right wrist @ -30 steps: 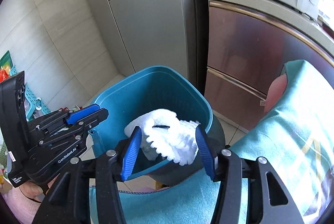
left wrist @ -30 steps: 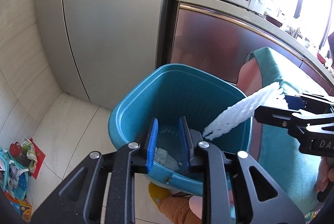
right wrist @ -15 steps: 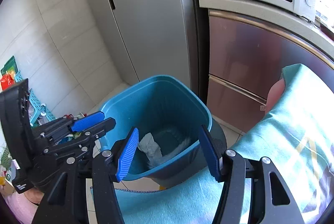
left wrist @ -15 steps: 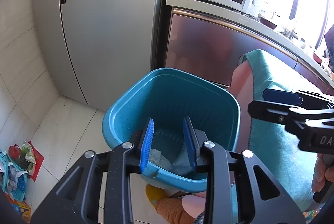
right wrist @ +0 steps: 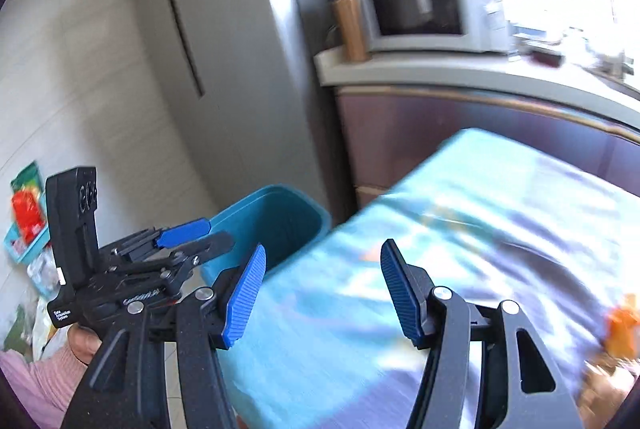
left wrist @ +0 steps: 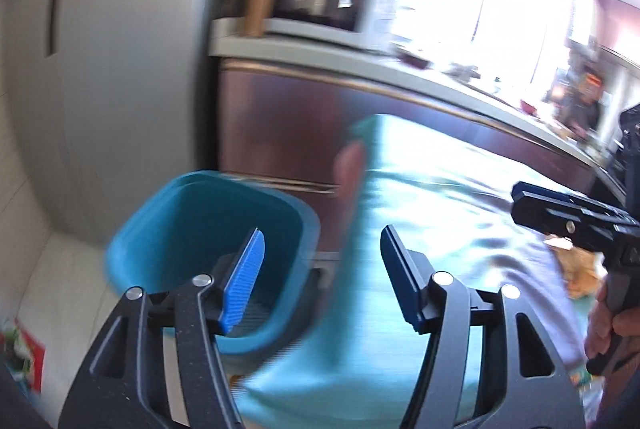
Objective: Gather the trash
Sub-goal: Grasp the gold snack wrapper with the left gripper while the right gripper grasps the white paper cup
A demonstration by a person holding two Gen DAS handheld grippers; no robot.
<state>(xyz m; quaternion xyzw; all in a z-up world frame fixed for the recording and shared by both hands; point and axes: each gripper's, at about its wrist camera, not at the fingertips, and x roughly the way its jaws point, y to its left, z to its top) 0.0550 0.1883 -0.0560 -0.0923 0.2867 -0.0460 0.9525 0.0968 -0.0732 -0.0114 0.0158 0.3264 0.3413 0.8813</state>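
The teal bin (left wrist: 192,225) stands on the floor beside the table, low and left in both views (right wrist: 276,225). My left gripper (left wrist: 320,233) hangs over the gap between bin and table; its jaws are opening with nothing between them. My right gripper (right wrist: 324,247) is open and empty above the teal tablecloth (right wrist: 480,229). Blurred orange and brown scraps (right wrist: 622,325) lie on the cloth at the right edge, seen as a brownish heap (left wrist: 580,269) in the left wrist view. Each gripper shows in the other's view: the right (left wrist: 520,201), the left (right wrist: 218,234).
A grey fridge (left wrist: 120,69) stands behind the bin. A counter with a microwave (right wrist: 416,13) and a copper tumbler (right wrist: 352,29) runs behind the table. Packets and a small basket (right wrist: 24,225) clutter the floor at the left. Both views are motion-blurred.
The white foam net left the right gripper and dropped into the bin. Both grippers then swung right and up, from the bin toward the table. The left jaws widened.
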